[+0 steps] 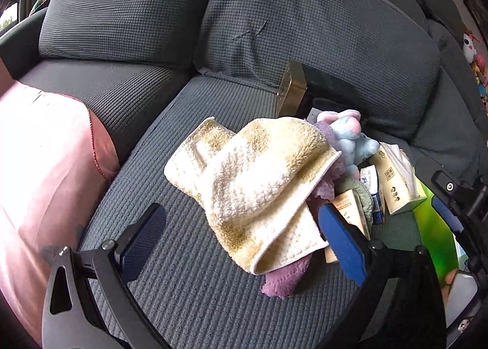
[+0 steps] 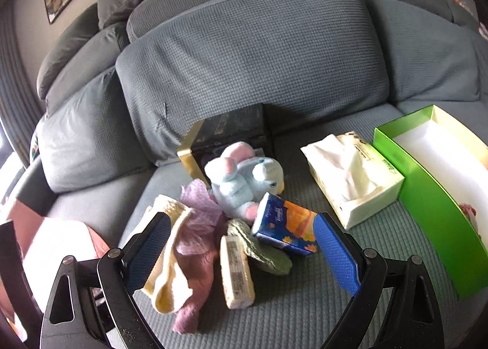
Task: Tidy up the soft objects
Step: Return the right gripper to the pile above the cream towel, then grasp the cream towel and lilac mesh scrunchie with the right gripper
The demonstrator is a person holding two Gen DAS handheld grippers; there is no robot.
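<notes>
On the sofa seat (image 2: 292,312) my pile sits in the middle: the towel (image 2: 166,260) lies at its left on a crumpled cloth (image 2: 195,260), the plush toy (image 2: 244,178) at the far side before a dark box (image 2: 235,132). The tissue pack (image 2: 285,228) is right of centre, the long open box (image 2: 427,196) far right, a tissue box (image 2: 350,175) just left of it.

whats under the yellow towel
A purple cloth lies under the yellow towel, sticking out at its lower and right edges. How far it runs beneath, or whether anything else lies there, is covered.
</notes>
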